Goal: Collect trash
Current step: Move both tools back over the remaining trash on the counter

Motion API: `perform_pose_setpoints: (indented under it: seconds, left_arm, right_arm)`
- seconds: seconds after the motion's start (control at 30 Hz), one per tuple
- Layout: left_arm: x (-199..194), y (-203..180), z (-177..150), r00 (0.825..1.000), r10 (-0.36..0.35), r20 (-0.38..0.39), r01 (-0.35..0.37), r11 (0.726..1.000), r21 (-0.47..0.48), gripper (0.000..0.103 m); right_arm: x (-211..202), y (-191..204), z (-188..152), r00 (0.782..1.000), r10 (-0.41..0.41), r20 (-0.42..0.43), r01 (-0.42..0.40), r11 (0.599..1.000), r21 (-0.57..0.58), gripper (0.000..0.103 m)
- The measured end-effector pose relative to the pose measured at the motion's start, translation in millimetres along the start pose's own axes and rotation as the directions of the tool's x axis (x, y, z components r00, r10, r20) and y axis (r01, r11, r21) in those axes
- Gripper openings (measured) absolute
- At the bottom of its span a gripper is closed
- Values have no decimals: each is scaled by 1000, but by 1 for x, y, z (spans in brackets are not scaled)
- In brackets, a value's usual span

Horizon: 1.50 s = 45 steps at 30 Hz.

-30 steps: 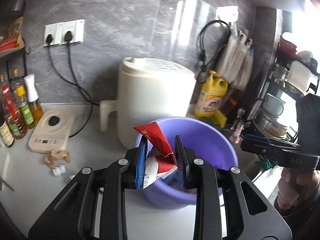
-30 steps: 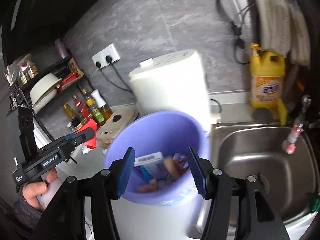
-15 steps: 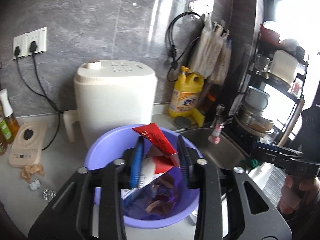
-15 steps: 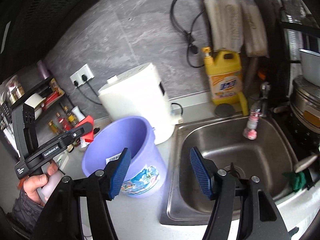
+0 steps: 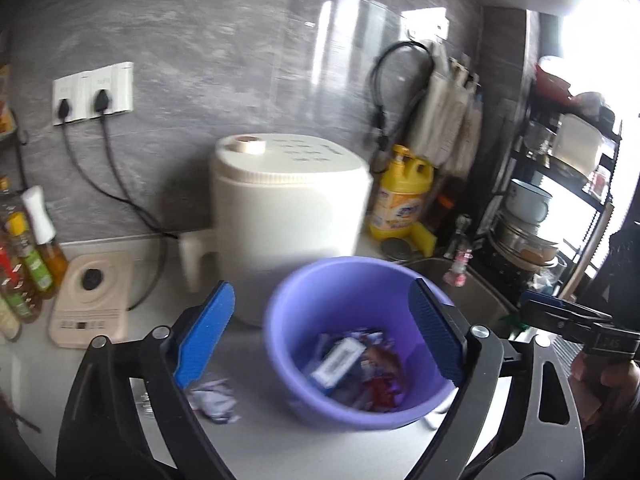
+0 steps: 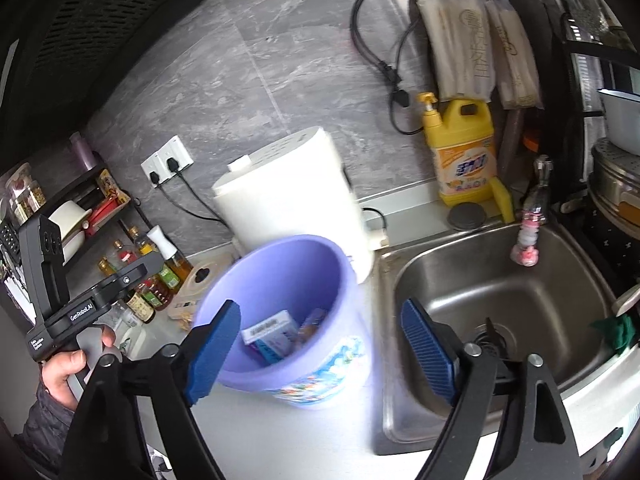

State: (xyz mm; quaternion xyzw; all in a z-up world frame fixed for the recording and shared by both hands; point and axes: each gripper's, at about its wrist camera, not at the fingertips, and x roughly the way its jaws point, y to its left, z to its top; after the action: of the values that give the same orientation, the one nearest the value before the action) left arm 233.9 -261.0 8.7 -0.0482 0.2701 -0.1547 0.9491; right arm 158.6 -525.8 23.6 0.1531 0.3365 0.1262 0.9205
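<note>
Purple bucket (image 5: 360,364) holds dropped wrappers; left tool (image 5: 320,336) and right tool (image 6: 320,352) both opening, nothing gripped. Next: crumpled scrap (image 5: 214,398) on table (image 5: 256,436) to be picked.

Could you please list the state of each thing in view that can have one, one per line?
left gripper: jaws opening, nothing between them
right gripper: jaws opening, nothing between them
purple bucket: upright on the counter, no lid, holds wrappers and a small box
crumpled wrapper: lying on the counter beside the bucket
sink: no water standing in it
wall sockets: two plugs inserted
yellow detergent bottle: upright, pump top on
</note>
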Motion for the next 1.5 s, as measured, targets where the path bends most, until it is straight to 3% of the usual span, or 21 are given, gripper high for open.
perform_pose_setpoints:
  seconds: [0.27,0.5,0.83,1.0,1.33,1.5]
  left_arm:
    - [-33,79,-9,996,88,-2,-88,994,-67,91]
    - [-53,132,-25,993,117,-10,-117,987,-109,91]
    - [-66,200,-53,994,92,-52,-98,987,-130,91]
    - [-63,234,-65,996,40,-76,-52,984,-170,91]
    - [-28,259,-90,982,-59,-181,33,989,-142,62]
    - [-1,271,-93,974,-61,-217,33,991,-133,61]
  right_arm:
    - [24,60,-15,999,26,-23,-27,999,-34,88]
    - [40,113,-28,999,36,-36,-39,996,-85,88]
    - [74,187,-63,996,31,-84,-40,993,-115,87]
    - [97,217,-82,993,10,-116,-24,993,-119,85]
    - [147,242,-104,977,-70,-200,45,991,-125,81]
    - [166,244,-103,970,-116,-213,89,987,-133,81]
